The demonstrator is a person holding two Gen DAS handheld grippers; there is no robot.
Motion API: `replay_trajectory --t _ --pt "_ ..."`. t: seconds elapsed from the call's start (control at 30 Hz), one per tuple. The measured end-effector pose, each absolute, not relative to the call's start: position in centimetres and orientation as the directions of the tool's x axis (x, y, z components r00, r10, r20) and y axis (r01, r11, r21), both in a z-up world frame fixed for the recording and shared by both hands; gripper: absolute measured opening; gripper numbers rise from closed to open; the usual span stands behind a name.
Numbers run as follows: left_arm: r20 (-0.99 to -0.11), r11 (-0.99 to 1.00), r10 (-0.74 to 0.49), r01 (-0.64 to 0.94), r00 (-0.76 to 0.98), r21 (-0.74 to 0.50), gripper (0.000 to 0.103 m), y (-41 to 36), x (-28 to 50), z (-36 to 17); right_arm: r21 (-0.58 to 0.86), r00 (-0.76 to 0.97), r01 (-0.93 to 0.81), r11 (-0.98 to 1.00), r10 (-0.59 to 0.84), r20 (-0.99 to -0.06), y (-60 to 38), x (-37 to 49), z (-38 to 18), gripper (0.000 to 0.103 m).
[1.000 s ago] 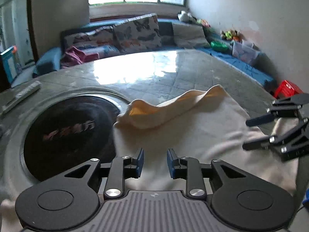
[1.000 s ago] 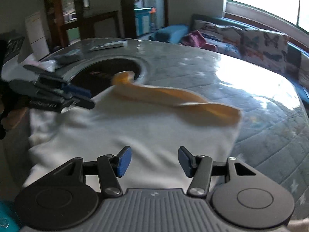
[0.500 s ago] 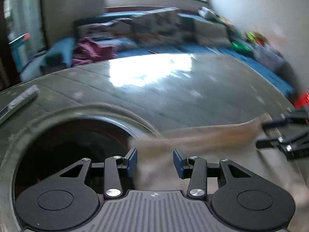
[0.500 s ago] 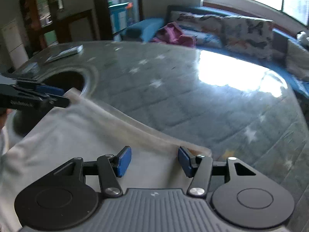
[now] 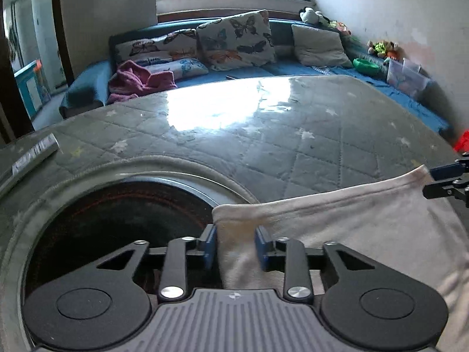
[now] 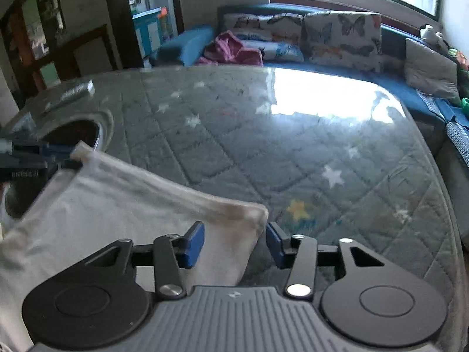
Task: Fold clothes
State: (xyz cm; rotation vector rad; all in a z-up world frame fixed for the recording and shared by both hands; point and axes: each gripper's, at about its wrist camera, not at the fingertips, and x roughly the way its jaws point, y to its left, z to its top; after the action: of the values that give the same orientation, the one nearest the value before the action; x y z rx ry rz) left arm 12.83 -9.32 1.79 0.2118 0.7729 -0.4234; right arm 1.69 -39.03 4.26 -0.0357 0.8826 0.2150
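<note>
the white garment [image 5: 346, 228] lies on the quilted worktop [image 5: 293, 135], one corner beside the round dark opening [image 5: 117, 223]. left tool [image 5: 236, 245]: fingers apart, that corner lying between them, unclamped. right tool [image 6: 234, 242]: fingers wide apart astride the opposite corner, contact not determinable.

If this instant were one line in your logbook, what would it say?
task: fold clothes | left gripper: open, at white garment corner | right gripper: open, at opposite corner | garment on quilted table
</note>
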Motion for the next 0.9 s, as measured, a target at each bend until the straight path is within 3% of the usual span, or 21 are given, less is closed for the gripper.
replay_trajectory --t 0.07,0.1,0.13,0.3,0.4,0.57,0.7,0.9 --pt "-0.709 0.892 -0.282 0.450 0.646 0.055 0.011 -9.5 12.9 1.7 0.048 0.611 -0.218 0.975 0.175 -0.772 -38.7 1.9 4.1 0.023" --pt "-0.709 0.894 -0.279 0.444 0.647 0.054 0.010 -9.5 13.1 1.8 0.043 0.615 -0.227 0.973 0.177 -0.769 -38.6 2.1 4.1 0.010" --pt "-0.708 0.899 -0.274 0.435 0.651 0.051 0.010 -9.5 13.3 1.8 0.035 0.619 -0.234 0.972 0.177 -0.765 -38.5 2.3 4.2 0.008" --pt "-0.696 0.922 -0.232 0.381 0.680 0.065 0.010 -9.3 15.1 1.8 -0.056 0.650 -0.259 0.964 0.131 -0.749 -37.2 5.0 4.1 0.008" --pt "-0.694 0.930 -0.217 0.362 0.686 0.067 0.014 -9.2 15.5 1.8 -0.103 0.668 -0.273 0.957 0.112 -0.736 -36.5 5.9 4.1 0.019" --pt "-0.672 0.931 -0.208 0.355 0.711 0.086 0.016 -9.4 13.8 3.2 -0.083 0.682 -0.332 0.939 0.178 -0.710 -35.7 2.8 6.2 0.022" --pt "-0.674 0.892 -0.324 0.451 0.664 0.016 0.016 -11.3 11.7 4.2 -0.035 0.621 -0.457 0.889 0.291 -0.728 -33.2 -1.5 6.7 0.024" --pt "-0.695 0.842 -0.384 0.540 0.608 0.007 0.016 -15.3 10.0 3.1 -0.009 0.519 -0.612 0.791 0.393 -0.759 -28.6 -8.9 5.2 0.024"
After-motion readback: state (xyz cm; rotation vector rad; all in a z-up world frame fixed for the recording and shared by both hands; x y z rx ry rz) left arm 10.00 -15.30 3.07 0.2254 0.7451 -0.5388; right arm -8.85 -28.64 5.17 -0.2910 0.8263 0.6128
